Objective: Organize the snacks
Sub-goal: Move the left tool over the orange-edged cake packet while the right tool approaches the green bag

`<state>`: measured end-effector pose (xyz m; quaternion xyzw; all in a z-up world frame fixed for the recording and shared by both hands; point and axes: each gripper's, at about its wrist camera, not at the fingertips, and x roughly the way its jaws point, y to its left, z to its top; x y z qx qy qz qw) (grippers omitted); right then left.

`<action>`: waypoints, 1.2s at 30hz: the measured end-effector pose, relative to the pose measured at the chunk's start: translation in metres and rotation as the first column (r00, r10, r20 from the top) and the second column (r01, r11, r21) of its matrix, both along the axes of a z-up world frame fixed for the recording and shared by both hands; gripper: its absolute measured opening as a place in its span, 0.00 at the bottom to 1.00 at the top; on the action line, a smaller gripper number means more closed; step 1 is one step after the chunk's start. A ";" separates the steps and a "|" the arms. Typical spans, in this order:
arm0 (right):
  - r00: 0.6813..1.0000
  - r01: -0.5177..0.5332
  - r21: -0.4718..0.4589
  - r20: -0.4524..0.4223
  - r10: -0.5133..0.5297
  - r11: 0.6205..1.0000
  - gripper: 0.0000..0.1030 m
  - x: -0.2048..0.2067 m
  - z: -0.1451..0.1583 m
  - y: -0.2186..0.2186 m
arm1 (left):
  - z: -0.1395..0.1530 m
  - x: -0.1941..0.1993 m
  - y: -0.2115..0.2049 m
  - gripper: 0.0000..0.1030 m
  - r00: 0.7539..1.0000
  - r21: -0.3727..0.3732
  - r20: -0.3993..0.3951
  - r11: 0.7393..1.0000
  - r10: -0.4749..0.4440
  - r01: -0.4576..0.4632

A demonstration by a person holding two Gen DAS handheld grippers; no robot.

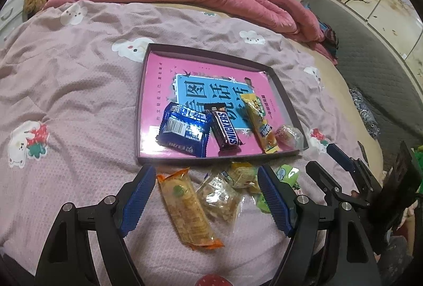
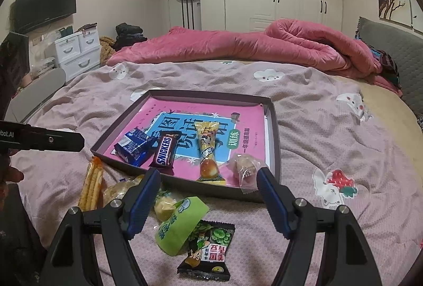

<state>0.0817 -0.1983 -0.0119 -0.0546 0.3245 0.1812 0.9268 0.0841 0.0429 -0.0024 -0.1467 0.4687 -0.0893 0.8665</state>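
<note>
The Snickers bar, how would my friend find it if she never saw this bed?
Look on the pink bedspread for the shallow box with a pink book cover lining its bottom. Four snacks lie in a row along its near edge. The Snickers bar is second from the left, between the shiny blue packet and the long yellow packet, and it is the only dark brown one.
</note>
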 end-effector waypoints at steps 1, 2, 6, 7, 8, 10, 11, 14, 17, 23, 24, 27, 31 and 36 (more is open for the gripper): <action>1.000 0.002 -0.003 -0.002 -0.002 1.000 0.73 -0.001 0.000 0.000 | 0.000 -0.001 0.000 0.78 1.000 0.002 0.001 1.000 -0.001 0.001; 1.000 0.001 -0.001 0.000 -0.001 1.000 0.73 -0.002 0.001 -0.001 | 0.000 -0.001 0.001 0.78 1.000 0.004 0.000 1.000 -0.001 0.001; 1.000 -0.002 0.007 -0.008 0.002 1.000 0.73 -0.005 0.000 -0.002 | 0.000 -0.003 0.001 0.78 1.000 0.005 -0.006 1.000 -0.005 0.005; 1.000 -0.002 0.006 -0.011 0.002 1.000 0.73 -0.006 0.000 -0.002 | 0.000 -0.004 0.001 0.78 1.000 0.008 -0.007 1.000 -0.007 0.007; 1.000 -0.003 0.005 -0.013 0.003 1.000 0.73 -0.007 0.000 -0.002 | -0.001 -0.005 0.001 0.78 1.000 0.012 -0.007 1.000 -0.010 0.010; 1.000 -0.007 0.004 -0.019 0.007 1.000 0.73 -0.009 -0.001 -0.002 | -0.002 -0.006 0.001 0.78 1.000 0.017 -0.012 1.000 -0.011 0.011; 1.000 -0.009 0.005 -0.021 0.009 1.000 0.73 -0.009 -0.002 -0.002 | -0.003 -0.007 0.001 0.78 1.000 0.017 -0.014 1.000 -0.013 0.013; 0.999 -0.013 0.004 -0.029 0.013 1.000 0.73 -0.010 -0.003 -0.001 | -0.006 -0.010 0.001 0.78 1.000 0.023 -0.025 1.000 -0.013 0.014; 0.999 -0.016 0.009 -0.030 0.016 1.000 0.73 -0.012 -0.002 -0.002 | -0.010 -0.012 0.001 0.78 0.999 0.024 -0.036 1.000 -0.017 0.018; 0.999 -0.015 0.012 -0.038 0.016 1.000 0.73 -0.015 -0.002 -0.003 | -0.016 -0.016 -0.004 0.78 0.998 0.035 -0.055 0.999 -0.034 0.036; 0.999 -0.016 0.013 -0.041 0.016 1.000 0.73 -0.016 -0.002 -0.003 | -0.016 -0.017 -0.005 0.78 0.998 0.040 -0.058 0.998 -0.037 0.039; 0.999 -0.020 0.012 -0.043 0.020 1.000 0.73 -0.020 -0.001 -0.004 | -0.017 -0.019 -0.006 0.78 0.997 0.046 -0.060 0.998 -0.044 0.047; 0.998 -0.027 0.009 -0.049 0.027 1.000 0.73 -0.022 -0.002 -0.003 | -0.019 -0.023 -0.007 0.78 0.996 0.047 -0.066 0.997 -0.052 0.055; 0.998 -0.039 0.002 -0.051 0.039 0.999 0.74 -0.025 -0.003 0.001 | -0.022 -0.027 -0.010 0.78 0.995 0.049 -0.080 0.997 -0.063 0.067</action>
